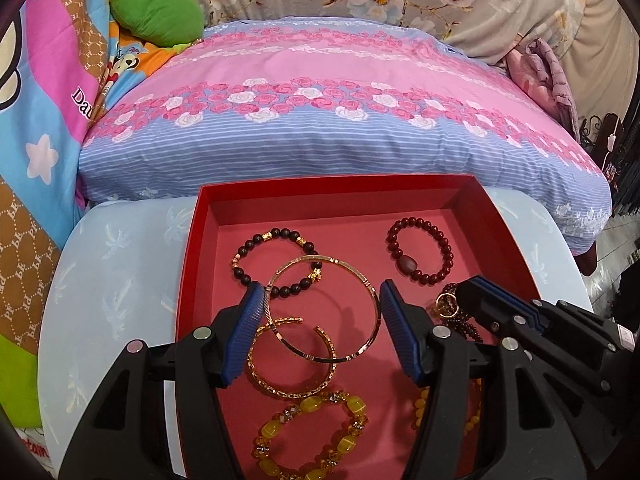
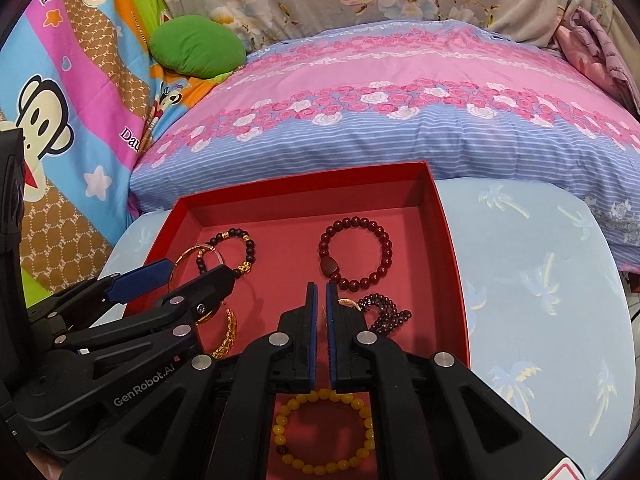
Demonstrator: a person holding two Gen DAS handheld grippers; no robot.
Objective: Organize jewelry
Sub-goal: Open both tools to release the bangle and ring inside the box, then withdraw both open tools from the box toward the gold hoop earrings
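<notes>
step: looks like mid-sort to me. All the jewelry I can see sits inside the red box [image 1: 192,264], so my guess is they're spreading it out, not loading it in.
left claw [image 1: 320,312]: wide, holding nothing, hovering over the thin gold bangle [image 1: 324,308], a pad on either side of the ring.
right claw [image 2: 321,304]: blue pads [image 2: 313,320] nearly together with a sliver of gap. Can't make out anything between them. Its tips are just beside the gold ring [image 1: 445,304] and the garnet strand [image 2: 380,312] near the box's right wall.
next move: I'd say the left closes on the bangle and lifts it off the pile. It overlaps the dark wood bracelet [image 1: 276,264] and the textured gold cuff [image 1: 292,360], so a careless pull may drag those along.
rest of the box: dark red bead bracelet [image 2: 356,252] lies alone toward the far wall; chunky yellow bracelet [image 1: 308,432] and small yellow bead bracelet [image 2: 320,432] at the near edge.
materials: bangle is thin, hard, shiny, probably slippery. Beads are round and glossy, likely on elastic. Box is matte card with a pinkish floor.
table [image 2: 540,280]: pale blue palm-print cover, with the box on it.
</notes>
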